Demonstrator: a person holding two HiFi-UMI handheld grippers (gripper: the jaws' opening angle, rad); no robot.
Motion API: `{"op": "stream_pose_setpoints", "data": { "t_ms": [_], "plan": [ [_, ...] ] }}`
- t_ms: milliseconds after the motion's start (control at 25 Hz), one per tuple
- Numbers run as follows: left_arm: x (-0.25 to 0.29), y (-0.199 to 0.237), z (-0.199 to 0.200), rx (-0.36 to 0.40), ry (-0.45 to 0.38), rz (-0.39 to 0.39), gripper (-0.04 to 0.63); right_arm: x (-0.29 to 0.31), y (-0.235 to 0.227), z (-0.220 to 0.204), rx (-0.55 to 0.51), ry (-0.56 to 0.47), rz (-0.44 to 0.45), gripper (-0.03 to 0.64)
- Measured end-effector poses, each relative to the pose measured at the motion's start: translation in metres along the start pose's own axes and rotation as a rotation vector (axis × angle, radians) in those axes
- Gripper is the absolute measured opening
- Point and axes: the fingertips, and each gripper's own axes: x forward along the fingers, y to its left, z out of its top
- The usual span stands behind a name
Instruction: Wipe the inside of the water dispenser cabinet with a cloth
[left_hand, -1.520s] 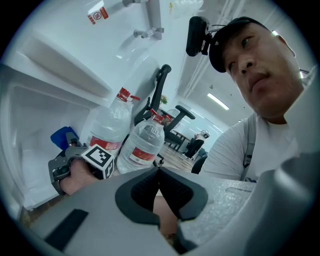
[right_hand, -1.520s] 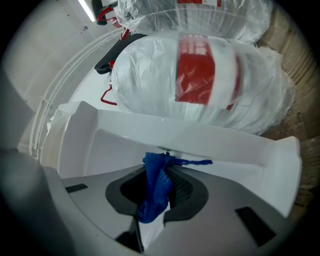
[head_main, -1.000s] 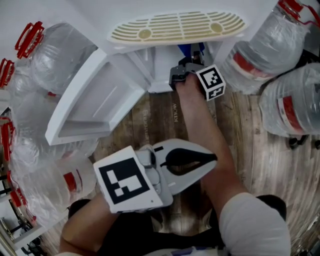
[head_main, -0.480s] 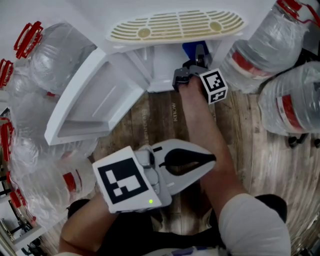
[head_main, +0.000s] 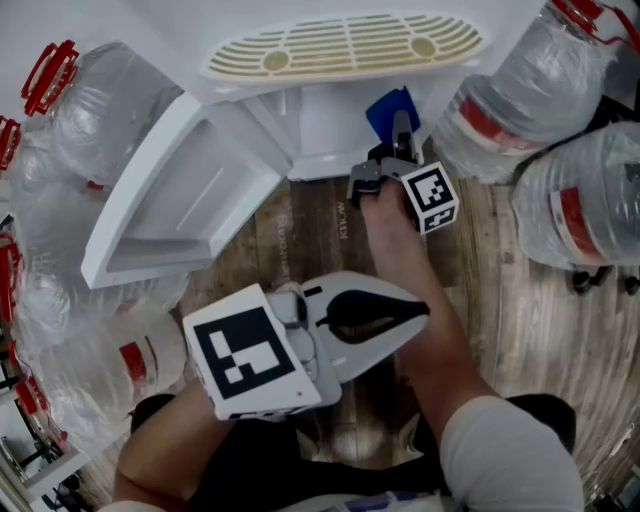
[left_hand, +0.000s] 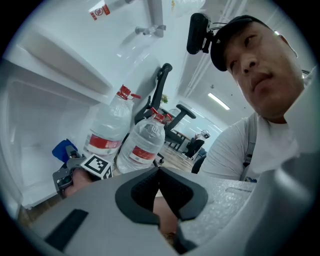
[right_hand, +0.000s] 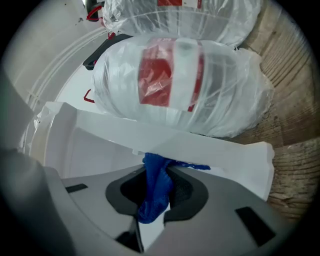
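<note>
The white water dispenser's lower cabinet (head_main: 322, 128) stands open, its door (head_main: 175, 205) swung out to the left. My right gripper (head_main: 400, 128) is shut on a blue cloth (head_main: 387, 108) at the right side of the cabinet mouth. In the right gripper view the blue cloth (right_hand: 155, 186) hangs bunched between the jaws of the right gripper (right_hand: 156, 172), against the cabinet's white wall edge (right_hand: 210, 152). My left gripper (head_main: 422, 310) is held low near my body, shut and empty. The left gripper (left_hand: 160, 171) looks toward the blue cloth (left_hand: 63, 149).
Large water bottles crowd both sides: several at the left (head_main: 95, 115) and two at the right (head_main: 520, 85). A bagged bottle (right_hand: 180, 85) lies just beyond the cabinet wall. The dispenser's cream drip grille (head_main: 340, 45) overhangs the cabinet. Wooden floor (head_main: 310, 250) lies below.
My right gripper has drawn back a little toward me and to the right with the cloth, which now shows more outside the cabinet mouth. The left gripper has hardly moved.
</note>
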Motion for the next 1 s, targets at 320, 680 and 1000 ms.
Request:
{"op": "stream_pose_setpoints", "data": {
  "t_ms": [320, 680, 1000],
  "plan": [
    [0.004, 0.003, -0.002, -0.002, 0.008, -0.003, -0.005, 0.010, 0.004, -0.014, 0.051, 0.015, 0.023, 0.071],
    [-0.003, 0.008, -0.001, -0.002, 0.011, 0.018, -0.005, 0.067, -0.018, -0.025, 0.109, 0.002, -0.038, 0.071],
    [-0.010, 0.013, -0.001, -0.005, 0.006, 0.031, -0.005, 0.073, -0.036, -0.020, 0.163, -0.031, -0.075, 0.071]
  ]
}}
